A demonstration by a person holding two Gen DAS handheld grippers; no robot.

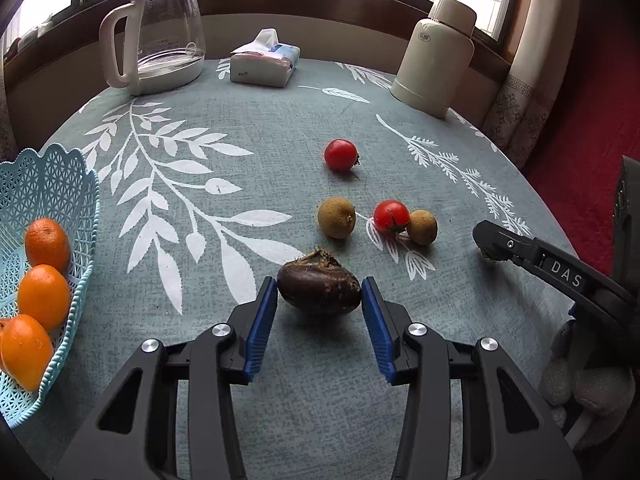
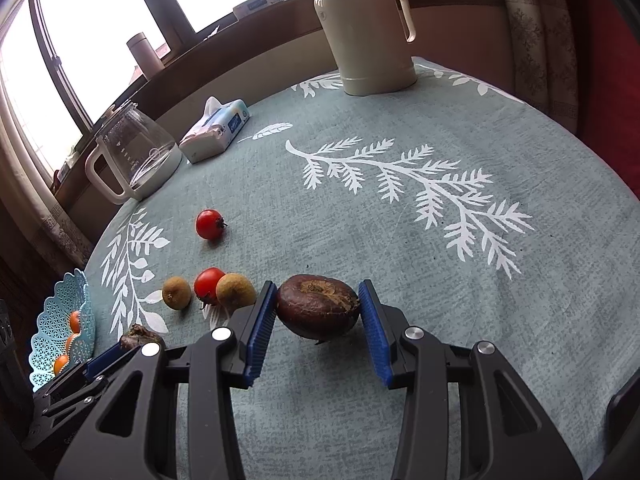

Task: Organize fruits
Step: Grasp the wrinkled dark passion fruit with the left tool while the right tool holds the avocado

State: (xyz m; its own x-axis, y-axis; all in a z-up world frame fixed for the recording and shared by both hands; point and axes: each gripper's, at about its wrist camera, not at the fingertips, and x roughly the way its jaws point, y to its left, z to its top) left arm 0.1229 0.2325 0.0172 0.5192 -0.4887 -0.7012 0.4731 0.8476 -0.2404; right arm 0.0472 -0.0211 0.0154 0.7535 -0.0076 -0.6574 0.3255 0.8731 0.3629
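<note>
Working leftward first, we see the basket (image 1: 52,184) at the surface's left edge; left tongs (image 1: 319,294) clamp one water chestnut (image 1: 320,290), right tongs (image 2: 318,306) another water chestnut (image 2: 316,306) mid-surface. Both look hard, smooth-skinned, light; gripping across the widest middle suits.

Basket (image 1: 60,184) cut off at left edge, right tongs (image 1: 486,250) tips unclear

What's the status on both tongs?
Left tongs shut on dark fruit. Right tongs shut on second dark fruit. Basket left, nothing between.
</note>
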